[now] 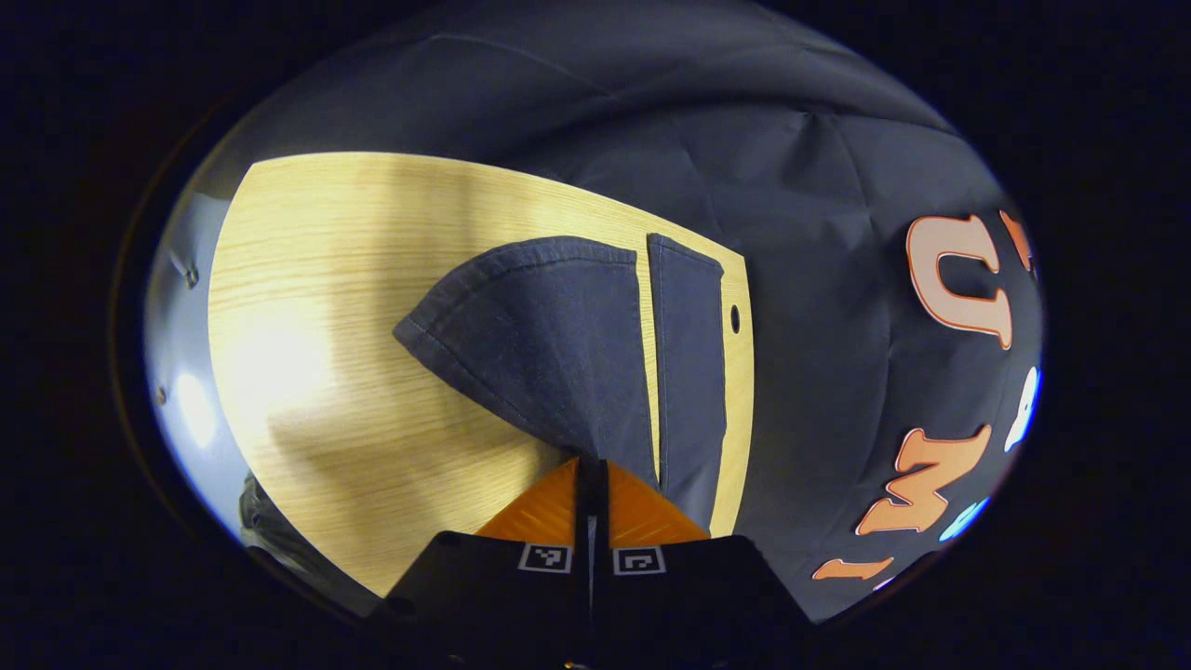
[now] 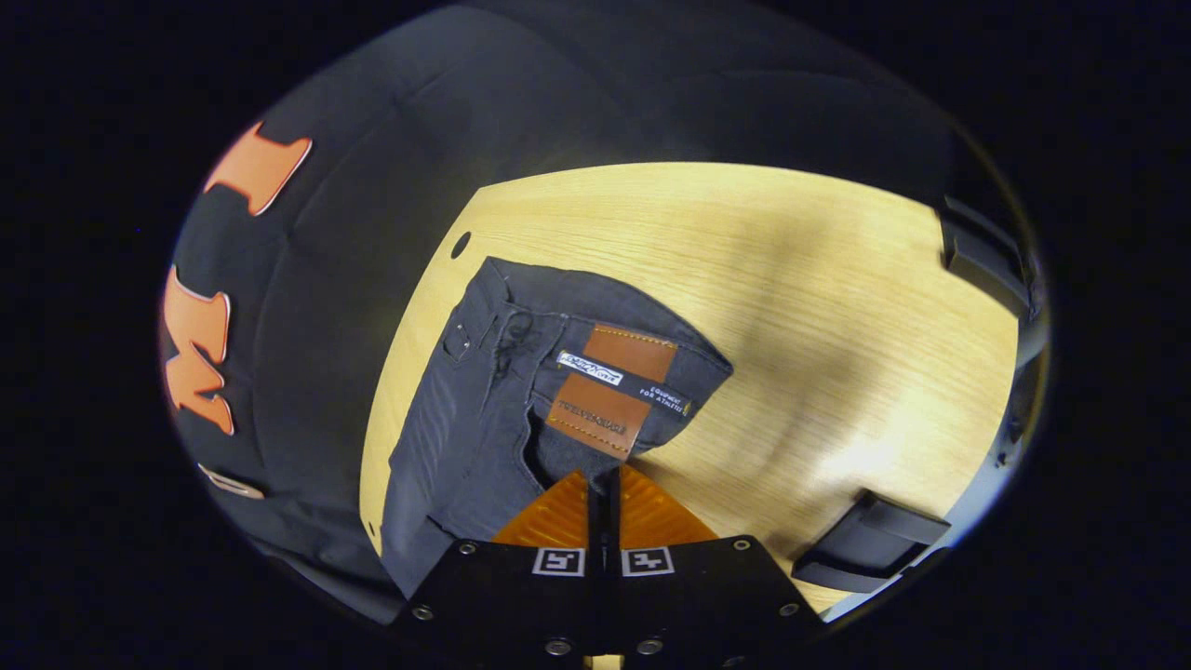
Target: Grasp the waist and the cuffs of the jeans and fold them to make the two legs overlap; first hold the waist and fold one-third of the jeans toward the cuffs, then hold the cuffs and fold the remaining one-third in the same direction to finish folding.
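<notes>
Dark jeans lie on a light wooden table (image 1: 307, 354). In the left gripper view one leg (image 1: 549, 335) rises from the table to my left gripper (image 1: 591, 470), which is shut on its cuff end; the hem fans out ahead. The other leg (image 1: 690, 372) lies flat just to the right. In the right gripper view the waist (image 2: 521, 391), with its brown leather patch (image 2: 609, 389), is turned up toward my right gripper (image 2: 603, 476), which is shut on the waistband. The rest of the jeans (image 2: 437, 465) runs down the table's left side.
A small round hole (image 1: 735, 318) (image 2: 461, 245) sits in the table near the jeans. Black chair-like parts (image 2: 875, 544) (image 2: 986, 256) stand off the table's right edge. The black cloth wall (image 1: 837, 279) hangs close behind the table. Bare wood (image 2: 791, 307) spreads right of the waist.
</notes>
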### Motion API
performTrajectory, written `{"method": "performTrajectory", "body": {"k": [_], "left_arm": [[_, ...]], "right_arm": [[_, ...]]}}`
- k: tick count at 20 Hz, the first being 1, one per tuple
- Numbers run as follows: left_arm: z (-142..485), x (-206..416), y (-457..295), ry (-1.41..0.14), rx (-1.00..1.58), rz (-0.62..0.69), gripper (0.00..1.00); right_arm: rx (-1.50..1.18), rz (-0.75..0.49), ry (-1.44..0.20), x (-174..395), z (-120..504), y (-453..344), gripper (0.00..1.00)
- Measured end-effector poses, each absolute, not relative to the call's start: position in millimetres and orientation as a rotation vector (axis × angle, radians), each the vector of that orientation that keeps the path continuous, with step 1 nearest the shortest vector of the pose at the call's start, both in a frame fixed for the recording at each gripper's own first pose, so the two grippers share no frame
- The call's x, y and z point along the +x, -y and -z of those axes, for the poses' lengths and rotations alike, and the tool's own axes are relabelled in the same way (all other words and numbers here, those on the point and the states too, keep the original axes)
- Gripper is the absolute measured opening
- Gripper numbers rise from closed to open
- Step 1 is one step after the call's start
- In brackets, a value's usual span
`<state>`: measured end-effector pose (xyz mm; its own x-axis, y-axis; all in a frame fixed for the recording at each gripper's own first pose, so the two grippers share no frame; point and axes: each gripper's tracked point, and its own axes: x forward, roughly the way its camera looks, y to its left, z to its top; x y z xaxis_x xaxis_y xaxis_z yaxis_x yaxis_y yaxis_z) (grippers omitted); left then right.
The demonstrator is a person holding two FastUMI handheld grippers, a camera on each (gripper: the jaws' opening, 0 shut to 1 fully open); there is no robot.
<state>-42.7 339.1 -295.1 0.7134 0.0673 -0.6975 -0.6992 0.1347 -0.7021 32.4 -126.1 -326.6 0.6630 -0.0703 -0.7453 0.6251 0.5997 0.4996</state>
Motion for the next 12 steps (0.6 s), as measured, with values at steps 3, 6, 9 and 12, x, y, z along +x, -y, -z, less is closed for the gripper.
{"method": "performTrajectory", "body": {"k": [3,6,9,12], "left_arm": [[284,-42,-340,-0.611,-1.304,-0.608,0.02],[267,-39,-335,-0.643,-1.277,-0.597,0.02],[250,-34,-331,-0.701,-1.236,-0.615,0.02],[229,-17,-330,-0.728,-1.179,-0.592,0.02]], "right_arm": [[0.868,0.430,-0.721,29,311,130,0.00],[0.871,0.408,-0.705,29,308,130,0.00],[0.848,0.387,-0.701,37,296,128,0.00],[0.863,0.361,-0.686,63,270,117,0.00]]}}
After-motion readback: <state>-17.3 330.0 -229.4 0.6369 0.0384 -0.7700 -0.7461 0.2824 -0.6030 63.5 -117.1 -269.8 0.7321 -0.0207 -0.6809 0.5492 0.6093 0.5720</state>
